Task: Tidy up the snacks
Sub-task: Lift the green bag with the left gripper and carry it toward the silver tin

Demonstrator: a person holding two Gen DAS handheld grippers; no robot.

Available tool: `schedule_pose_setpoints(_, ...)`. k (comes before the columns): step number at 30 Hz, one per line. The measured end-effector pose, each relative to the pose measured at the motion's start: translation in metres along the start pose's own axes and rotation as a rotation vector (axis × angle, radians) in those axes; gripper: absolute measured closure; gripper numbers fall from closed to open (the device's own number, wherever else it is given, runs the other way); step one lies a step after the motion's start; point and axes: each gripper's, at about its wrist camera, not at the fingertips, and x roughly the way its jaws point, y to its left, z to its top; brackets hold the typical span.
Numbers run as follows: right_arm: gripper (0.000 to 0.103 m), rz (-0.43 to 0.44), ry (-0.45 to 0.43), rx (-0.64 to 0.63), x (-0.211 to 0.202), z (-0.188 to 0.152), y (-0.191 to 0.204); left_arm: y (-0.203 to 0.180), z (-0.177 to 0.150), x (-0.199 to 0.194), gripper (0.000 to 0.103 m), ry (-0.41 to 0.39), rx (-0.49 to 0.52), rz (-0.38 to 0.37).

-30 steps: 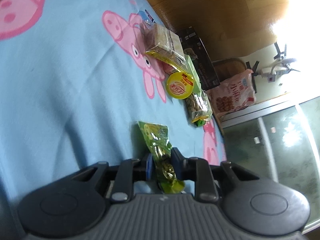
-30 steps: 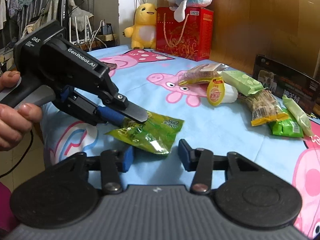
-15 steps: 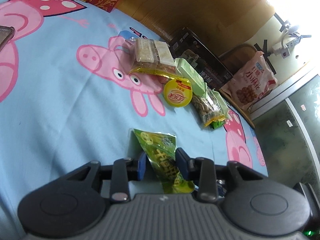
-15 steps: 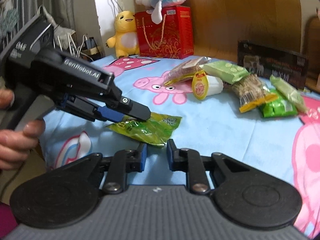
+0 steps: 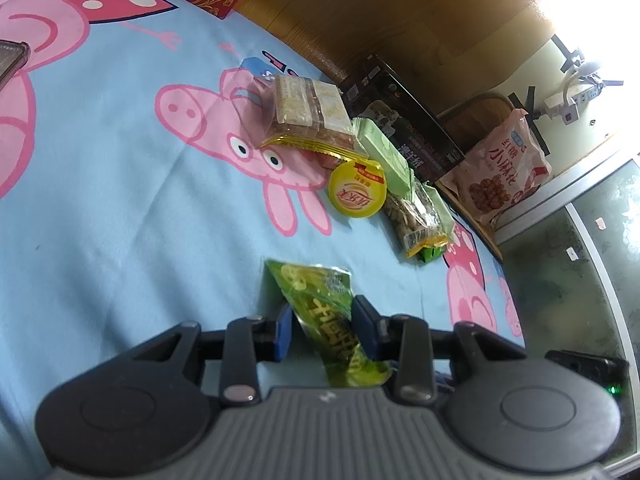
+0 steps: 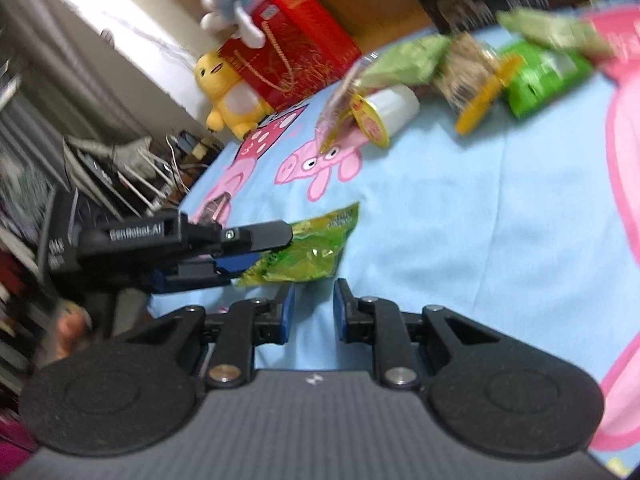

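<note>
A green snack packet (image 5: 320,312) lies between the fingers of my left gripper (image 5: 323,332), whose jaws stand apart around it on the blue pig-print cloth. In the right wrist view the same packet (image 6: 308,248) sits in the left gripper (image 6: 276,248), just beyond my right gripper (image 6: 314,312), which is partly open and empty. Further off lie a biscuit pack (image 5: 308,116), a yellow-lidded cup (image 5: 357,194), a pale green packet (image 5: 384,156) and a nut bag (image 5: 416,216).
A black box (image 5: 404,128) and a pink-and-white snack bag (image 5: 500,172) stand past the cloth's far edge. A red gift bag (image 6: 288,48) and plush toys (image 6: 228,88) stand at the back. A phone (image 5: 12,60) lies at the left.
My left gripper's jaws have opened from a pinch on the green packet and now stand apart around it. My right gripper has swung and tilted, and its jaws narrowed, staying empty.
</note>
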Motion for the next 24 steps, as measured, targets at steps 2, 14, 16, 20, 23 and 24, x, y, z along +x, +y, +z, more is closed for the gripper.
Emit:
schedule_pose_setpoints(2, 0.079, 0.027, 0.005, 0.056, -0.002, 0.003, -0.006, 0.0, 0.0, 0.0, 0.071, 0.0, 0.0, -0.001)
schedule_pose_setpoints(14, 0.078, 0.003, -0.005, 0.025, 0.001, 0.014, 0.0, 0.017, -0.007, -0.006, 0.082, -0.043, 0.002, -0.06)
schedule_pose_setpoints(16, 0.076, -0.018, -0.026, -0.017, 0.003, 0.015, 0.002, 0.019, -0.013, -0.009, 0.083, -0.084, 0.049, -0.067)
schedule_pose_setpoints(20, 0.071, -0.03, -0.041, -0.093, 0.006, 0.016, 0.005, 0.024, -0.02, -0.014, 0.082, -0.121, 0.103, -0.101)
schedule_pose_setpoints(23, 0.068, -0.04, -0.044, -0.125, 0.014, 0.021, 0.006, 0.024, -0.022, -0.017, 0.082, -0.135, 0.148, -0.112)
schedule_pose_setpoints(24, 0.068, -0.033, -0.04, -0.123, 0.017, 0.025, 0.005, 0.023, -0.023, -0.018, 0.082, -0.141, 0.166, -0.114)
